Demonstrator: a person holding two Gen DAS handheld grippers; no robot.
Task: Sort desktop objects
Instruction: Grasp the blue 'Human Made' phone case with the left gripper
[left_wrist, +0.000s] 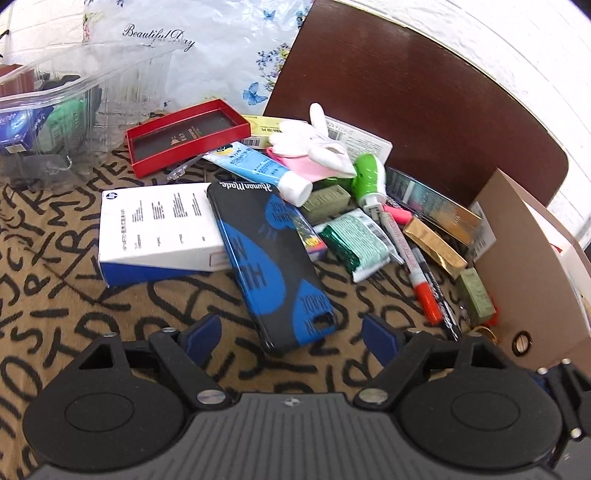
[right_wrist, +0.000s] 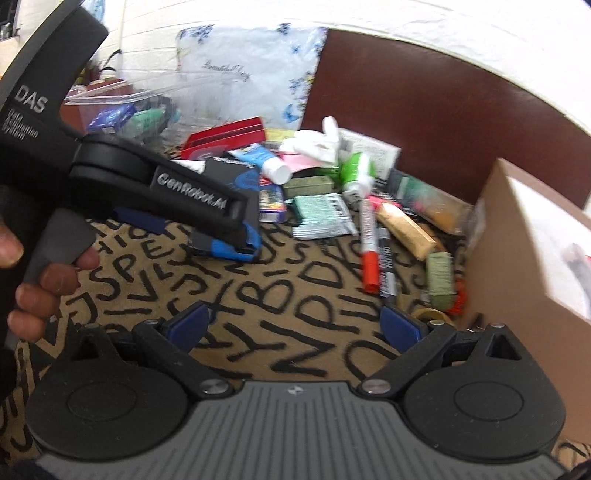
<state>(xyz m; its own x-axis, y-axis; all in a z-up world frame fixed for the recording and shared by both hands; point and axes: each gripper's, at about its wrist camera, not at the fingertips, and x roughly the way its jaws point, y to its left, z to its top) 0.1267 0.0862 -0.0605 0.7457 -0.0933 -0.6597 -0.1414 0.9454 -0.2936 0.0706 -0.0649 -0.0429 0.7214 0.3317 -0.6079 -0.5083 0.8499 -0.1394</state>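
A black and blue phone case (left_wrist: 273, 258) lies slanted on the lettered cloth, its far end resting on a white box with a blue side (left_wrist: 159, 225). My left gripper (left_wrist: 291, 336) is open, and the near end of the case lies between its blue pads without touching them. In the right wrist view the left gripper (right_wrist: 207, 236), held by a hand, hangs over the phone case (right_wrist: 236, 173). My right gripper (right_wrist: 295, 326) is open over bare cloth with nothing between its fingers.
A red tray box (left_wrist: 188, 136), tube (left_wrist: 258, 170), white glove toy (left_wrist: 317, 140), green foil packet (left_wrist: 354, 243), red-capped marker (left_wrist: 413, 266) and gold box (left_wrist: 434, 247) form a heap. A clear bin (left_wrist: 55, 110) stands far left, a cardboard box (left_wrist: 535, 277) right.
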